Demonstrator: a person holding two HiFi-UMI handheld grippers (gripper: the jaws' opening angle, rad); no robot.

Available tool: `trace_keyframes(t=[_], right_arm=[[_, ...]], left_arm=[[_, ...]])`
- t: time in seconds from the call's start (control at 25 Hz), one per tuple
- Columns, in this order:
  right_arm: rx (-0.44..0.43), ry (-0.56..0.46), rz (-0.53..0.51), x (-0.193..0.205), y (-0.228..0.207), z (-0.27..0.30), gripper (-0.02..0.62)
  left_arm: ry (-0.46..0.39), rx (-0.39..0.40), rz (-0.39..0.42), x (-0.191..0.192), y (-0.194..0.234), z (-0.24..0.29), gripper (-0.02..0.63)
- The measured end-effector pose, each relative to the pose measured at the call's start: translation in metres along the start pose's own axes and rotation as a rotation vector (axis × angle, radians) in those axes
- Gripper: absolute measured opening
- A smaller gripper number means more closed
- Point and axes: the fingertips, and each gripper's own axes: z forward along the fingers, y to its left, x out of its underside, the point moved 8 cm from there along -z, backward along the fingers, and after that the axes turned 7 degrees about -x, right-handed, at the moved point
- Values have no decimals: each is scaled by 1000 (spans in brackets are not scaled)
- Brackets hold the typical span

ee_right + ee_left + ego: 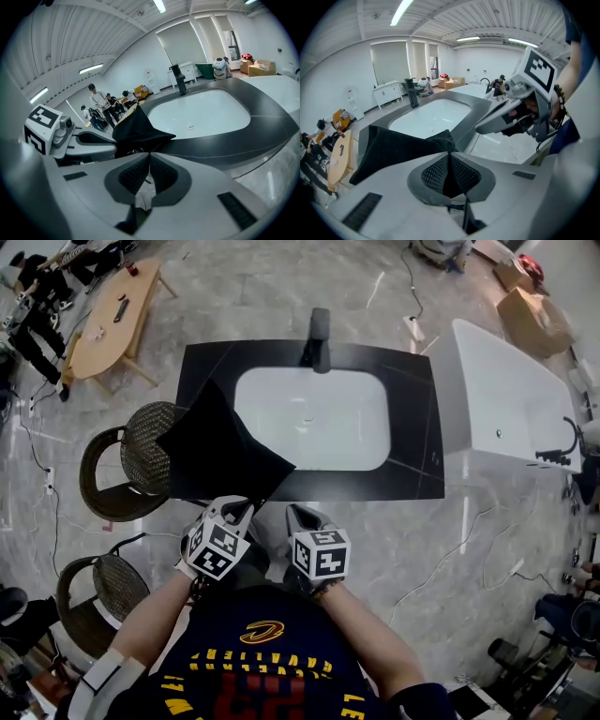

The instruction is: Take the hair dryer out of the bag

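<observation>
At the far left a wicker chair (145, 451) stands against the black counter (412, 427). A black cloth bag (220, 451) is lifted over the counter's front left part, covering the left rim of the white sink (314, 418). Its lower corner is pinched in the left gripper (241, 512), whose jaws are closed on the fabric. The hair dryer does not show; if it is in the bag, the cloth hides it. Just beside, the right gripper (294, 514) has its jaws pressed together, its tips close to the bag's near edge; I cannot tell whether they catch any cloth. A dark faucet (319, 338) stands behind the sink, and a white bathtub (506, 399) sits to the right.
</observation>
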Motion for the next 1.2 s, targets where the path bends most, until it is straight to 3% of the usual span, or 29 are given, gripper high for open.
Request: trace_keyframes(t=[0.28,0.48,0.64,0.8,1.04,1.2], right_arm=[[-38,9,-35,-11,4,11,11],[-100,59,-164,-27,21,28,11],[-100,122,-290,-39,36,51,14],[-109,216,-361,-45,42,85,89],[-38,299,-429,-47,42,131,190],[-28,326,-420,-45,44,150,204]], left_arm=[[-66,-41,-93,-20,36,-24,20],[-97,-75,-117,-27,58,-34,20],[-110,-88,-126,-29,67,-36,20],[-108,-82,-136,-26,70,-32,20],[-119,-92,-145,-24,68,-33,20],[-120,-95,-180,-19,69,-33,20]])
